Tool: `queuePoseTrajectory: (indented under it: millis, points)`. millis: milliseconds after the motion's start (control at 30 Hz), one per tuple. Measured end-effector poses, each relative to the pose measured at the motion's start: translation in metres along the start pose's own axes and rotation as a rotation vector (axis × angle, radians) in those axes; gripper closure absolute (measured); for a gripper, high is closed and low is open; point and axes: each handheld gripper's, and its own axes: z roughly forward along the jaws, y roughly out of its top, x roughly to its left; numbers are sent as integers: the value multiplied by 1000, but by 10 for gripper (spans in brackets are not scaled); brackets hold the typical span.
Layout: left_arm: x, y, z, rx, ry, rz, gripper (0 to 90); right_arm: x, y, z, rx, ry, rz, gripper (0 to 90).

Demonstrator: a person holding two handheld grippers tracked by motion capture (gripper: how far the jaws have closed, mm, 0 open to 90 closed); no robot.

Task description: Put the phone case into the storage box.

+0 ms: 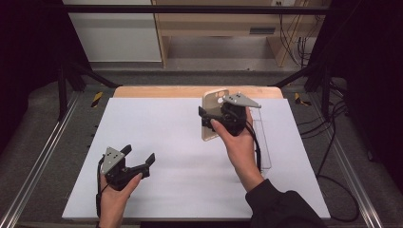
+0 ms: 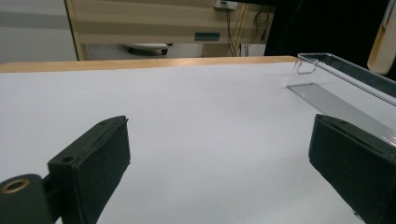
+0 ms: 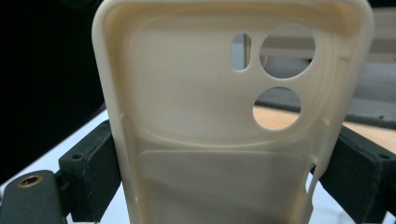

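Observation:
A cream phone case [image 1: 211, 118] with round camera cutouts is held upright above the far right part of the white sheet [image 1: 180, 156]. My right gripper [image 1: 207, 121] is shut on it, one black pad on each long edge. In the right gripper view the case's hollow inner side [image 3: 205, 140] faces the camera, between the jaws of the right gripper [image 3: 219, 175]. My left gripper [image 1: 138, 154] rests low at the near left, open with nothing between its fingers. In the left gripper view, the left gripper [image 2: 219, 163] has its jaws spread wide over bare white sheet, and the case [image 2: 385, 42] shows at the top right.
A clear plastic tray [image 1: 264, 142] lies along the sheet's right side, seen also in the left gripper view [image 2: 336, 88]. A wooden table edge [image 1: 190, 91] runs along the far side. Black frame posts [image 1: 62, 90] and cables [image 1: 332, 137] flank the table.

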Motion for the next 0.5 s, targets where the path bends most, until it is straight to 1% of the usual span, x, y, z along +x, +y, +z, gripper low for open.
queuePoseTrajectory:
  millis: [33,100,167,233,267,333,367,433,467,500]
  points:
    - [2,-1,-1,-5,4,17,51,-3,6,0,-10,-11,-3,106]
    - [5,-2,-3,-14,-1,27,47,-9,16,0,-26,-34,3,106]
    - [8,-5,-6,-21,-4,22,47,-17,26,0,-39,-63,6,106]
    - [10,-6,-8,-34,-6,9,47,-25,33,0,-58,-103,2,105]
    - [11,-6,-10,-36,-2,13,47,-29,37,0,-69,-118,0,105]
    - [15,-7,-13,-42,13,3,47,-37,42,-1,-90,-157,-8,105]
    - [17,-9,-15,-47,17,-7,47,-47,44,-1,-96,-187,3,105]
    - [20,-12,-18,-38,19,-7,47,-50,44,0,-93,-195,6,105]
    - [23,-14,-19,-36,18,-10,46,-54,44,0,-89,-204,2,105]
    - [24,-15,-19,-34,17,-14,42,-61,44,2,-80,-221,4,105]
